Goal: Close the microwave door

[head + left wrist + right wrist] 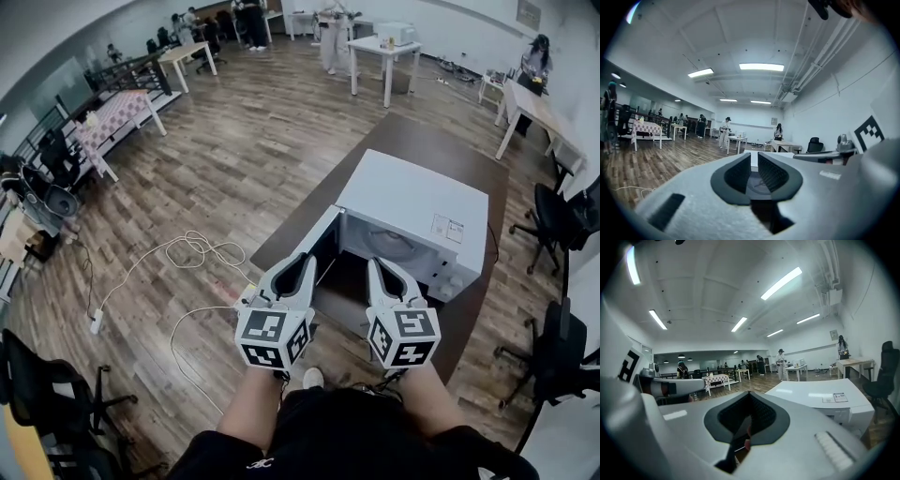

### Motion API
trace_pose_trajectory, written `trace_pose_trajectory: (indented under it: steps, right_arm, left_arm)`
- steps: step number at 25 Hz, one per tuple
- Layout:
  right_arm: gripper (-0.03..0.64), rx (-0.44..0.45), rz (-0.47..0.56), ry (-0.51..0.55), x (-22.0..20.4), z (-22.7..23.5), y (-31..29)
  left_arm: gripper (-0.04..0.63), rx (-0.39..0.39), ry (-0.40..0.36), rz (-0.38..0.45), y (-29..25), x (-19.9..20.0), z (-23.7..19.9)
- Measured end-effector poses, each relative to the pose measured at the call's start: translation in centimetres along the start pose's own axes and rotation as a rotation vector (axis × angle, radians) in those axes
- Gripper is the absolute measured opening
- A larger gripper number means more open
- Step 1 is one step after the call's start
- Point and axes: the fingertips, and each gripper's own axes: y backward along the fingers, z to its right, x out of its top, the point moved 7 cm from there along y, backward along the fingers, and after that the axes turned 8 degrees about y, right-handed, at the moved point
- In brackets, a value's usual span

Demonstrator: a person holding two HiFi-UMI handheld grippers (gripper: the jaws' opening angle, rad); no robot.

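White box microwave (417, 202) with hinged door (322, 236) open at nine o'clock, unclosed; left gripper (302, 262) slightly parted, empty; right gripper (378, 267) clenched, empty

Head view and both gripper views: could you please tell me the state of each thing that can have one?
Microwave door: open, swung out to the left in the head view.
Left gripper: jaws slightly apart, nothing between them.
Right gripper: jaws together, empty.
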Motion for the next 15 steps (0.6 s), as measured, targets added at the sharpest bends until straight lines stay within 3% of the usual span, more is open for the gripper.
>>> trace_pose_trajectory:
  steps: [6,10,15]
  right_arm:
    - [0.008,0.124,-0.015,0.014,-0.8,-2.0,-1.0]
    - [0.008,0.203,-0.037,0.029,-1.7,-3.9,-1.7]
    - [0.008,0.257,-0.061,0.04,-2.3,-5.6,-2.1]
  left_arm:
    - [0.17,0.063,-0.016,0.014,3.8,-1.3,-2.3]
    - [0.268,0.131,-0.019,-0.037,6.4,-3.7,-5.4]
    - [0.301,0.208,0.0,-0.116,9.7,-6.9,-8.7]
